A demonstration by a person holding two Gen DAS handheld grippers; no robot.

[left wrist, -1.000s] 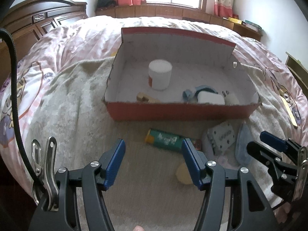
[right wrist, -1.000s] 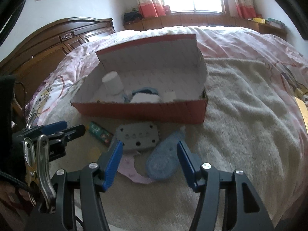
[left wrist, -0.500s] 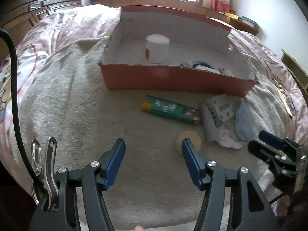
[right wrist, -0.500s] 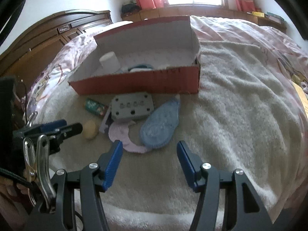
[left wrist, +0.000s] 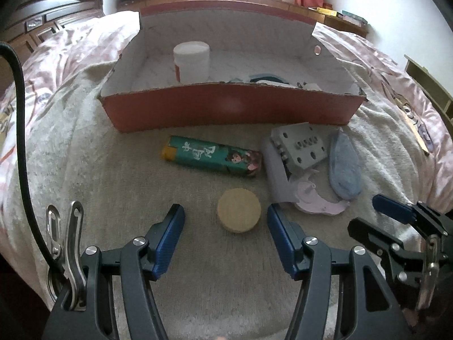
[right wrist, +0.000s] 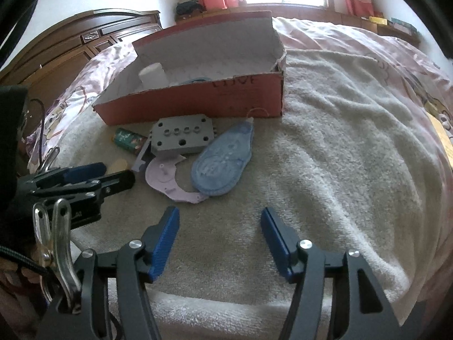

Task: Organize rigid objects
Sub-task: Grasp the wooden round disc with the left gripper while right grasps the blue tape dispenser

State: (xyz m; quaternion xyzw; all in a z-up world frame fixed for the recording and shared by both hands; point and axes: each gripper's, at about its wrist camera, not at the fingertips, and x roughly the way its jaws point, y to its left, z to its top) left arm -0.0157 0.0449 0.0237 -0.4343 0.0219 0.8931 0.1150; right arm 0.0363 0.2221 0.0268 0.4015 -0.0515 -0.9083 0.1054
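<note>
Now the left gripper (left wrist: 226,221) hangs low over the beige blanket (left wrist: 119,187) that covers the bed, its blue pads spread wide with a round tan disc (left wrist: 239,214) lying flat between them; neither pad touches the disc. Just beyond the disc, toward the red cardboard box (left wrist: 232,110), a green printed tube (left wrist: 212,158) lies on its side. To the right of the tube sits a grey block with holes (left wrist: 301,148), tilted on a pale lilac flat piece (left wrist: 317,201), and beside those a blue oval pad (left wrist: 344,170) rests on the blanket.

The box stands open across the far middle of the blanket, its lid flap upright behind it. Inside, a white jar (left wrist: 192,62) stands upright toward the left end, and some small blue and white items lie at the right end, too hidden by the front wall to make out.

The right gripper (right wrist: 220,240) is over bare blanket nearer the front edge of the bed, short of the blue oval pad. Its jaws have just been opening and stand apart, with nothing between them. In the right wrist view the left gripper shows at the left, beside the disc.
</note>
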